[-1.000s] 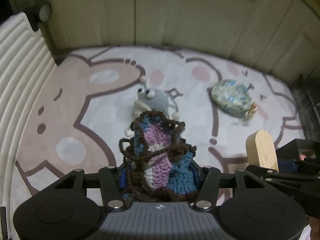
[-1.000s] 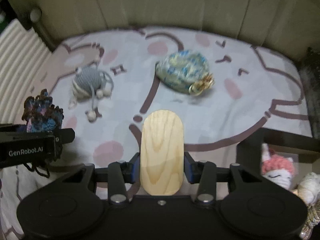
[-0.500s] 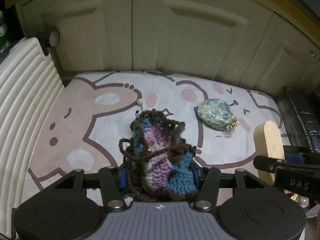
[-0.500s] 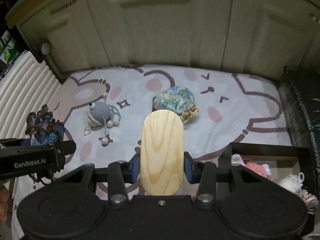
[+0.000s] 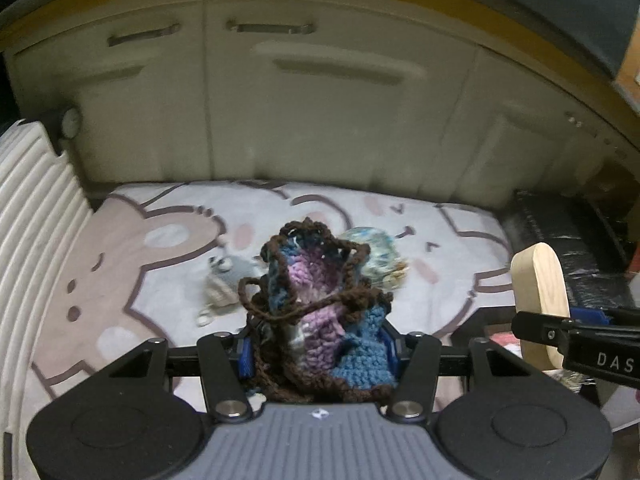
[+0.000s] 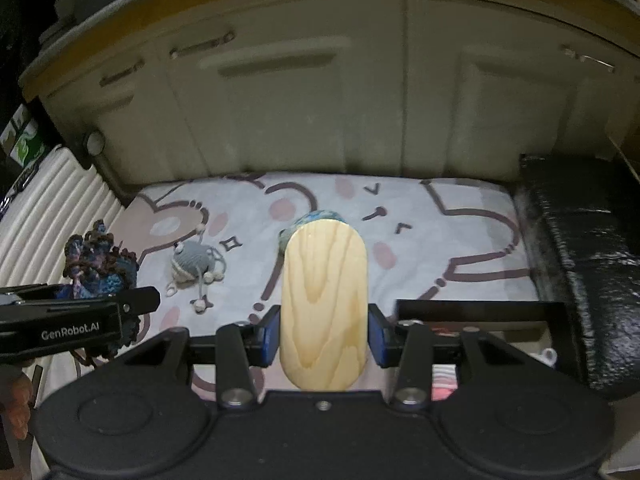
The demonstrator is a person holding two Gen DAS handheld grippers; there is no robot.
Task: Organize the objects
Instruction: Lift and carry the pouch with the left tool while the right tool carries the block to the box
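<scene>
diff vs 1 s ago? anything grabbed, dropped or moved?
Both grippers rose and drew back from the mat: more cabinet front shows, and the mat looks smaller. Left gripper stays shut on the crochet pouch, right gripper on the wooden block; nothing newly grabbed or let go. The grey crochet toy and the floral pouch lie where they were.
</scene>
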